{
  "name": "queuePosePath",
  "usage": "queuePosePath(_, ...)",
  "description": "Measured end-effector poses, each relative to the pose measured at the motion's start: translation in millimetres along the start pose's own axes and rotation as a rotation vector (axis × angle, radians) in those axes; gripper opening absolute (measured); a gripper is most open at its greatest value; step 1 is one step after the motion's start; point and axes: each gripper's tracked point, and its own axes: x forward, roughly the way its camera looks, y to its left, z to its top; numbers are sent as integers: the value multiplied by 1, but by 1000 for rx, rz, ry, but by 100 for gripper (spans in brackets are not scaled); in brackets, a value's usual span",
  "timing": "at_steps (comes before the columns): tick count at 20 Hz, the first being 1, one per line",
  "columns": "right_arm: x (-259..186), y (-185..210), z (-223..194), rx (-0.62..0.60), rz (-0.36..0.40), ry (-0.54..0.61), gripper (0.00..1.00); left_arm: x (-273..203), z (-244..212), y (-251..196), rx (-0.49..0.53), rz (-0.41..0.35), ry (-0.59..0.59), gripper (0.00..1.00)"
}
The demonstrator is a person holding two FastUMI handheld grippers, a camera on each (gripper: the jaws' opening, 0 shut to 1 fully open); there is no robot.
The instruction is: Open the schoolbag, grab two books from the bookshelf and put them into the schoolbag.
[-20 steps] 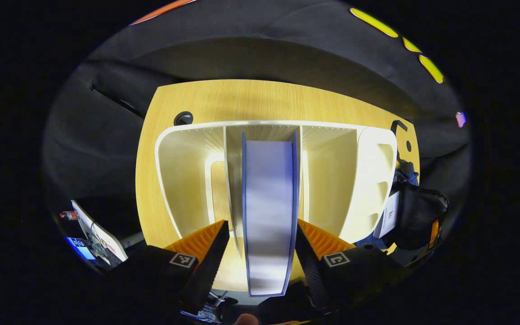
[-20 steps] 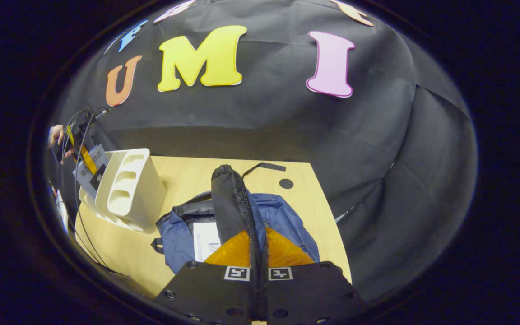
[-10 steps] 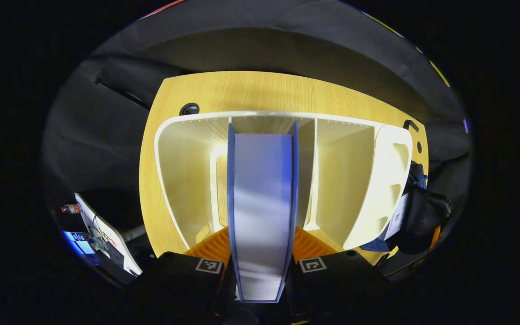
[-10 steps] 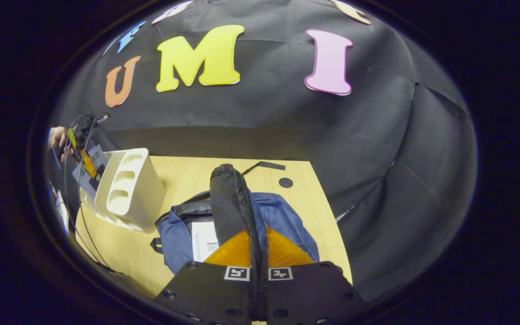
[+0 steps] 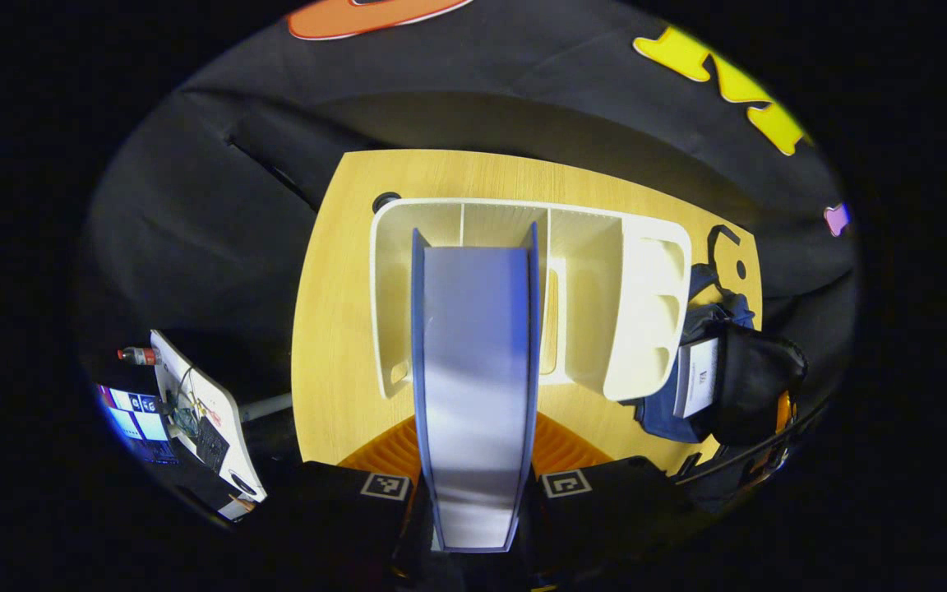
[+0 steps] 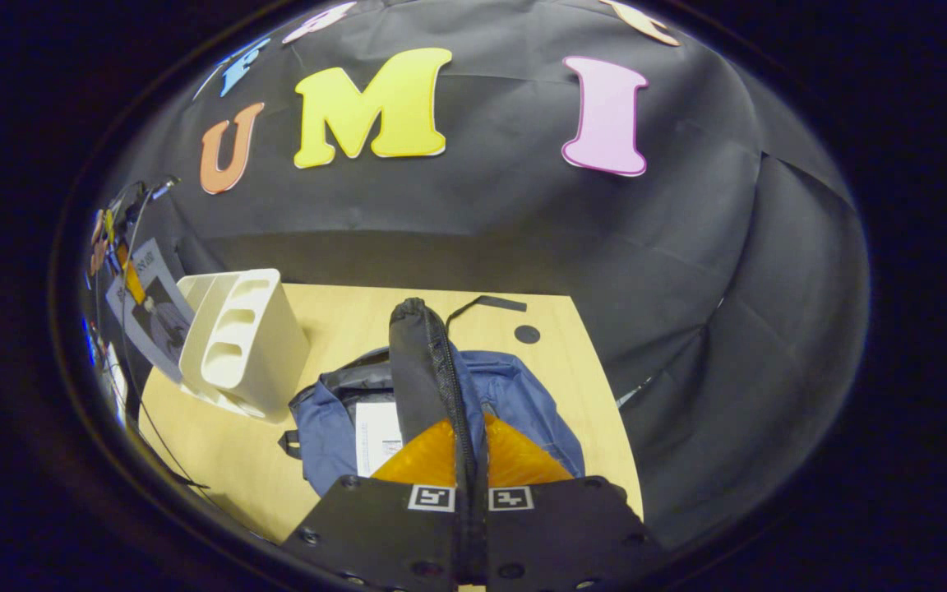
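Book (image 5: 473,395) now lifted clear of bookshelf (image 5: 646,312), clamped by left gripper (image 5: 473,485); schoolbag (image 6: 515,403) flap (image 6: 420,362) pinched open by right gripper (image 6: 471,460), ready for loading.

Matt cloth schoolbag (image 6: 515,403), smooth plastic bookshelf (image 5: 646,312), wood-grain table (image 5: 334,329).
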Motion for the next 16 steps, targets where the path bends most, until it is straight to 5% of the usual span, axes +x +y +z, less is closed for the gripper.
queuePosePath(3,-4,4,1,1,15,-9,0,-46,-17,-4,-10,-39,-72,44)
queuePosePath(8,-7,2,-3,14,21,-12,0,-88,-42,-42,-34,-213,-179,44)
queuePosePath(16,-10,-1,-2,2,19,-13,0,-94,-57,-152,-108,-647,-237,43)
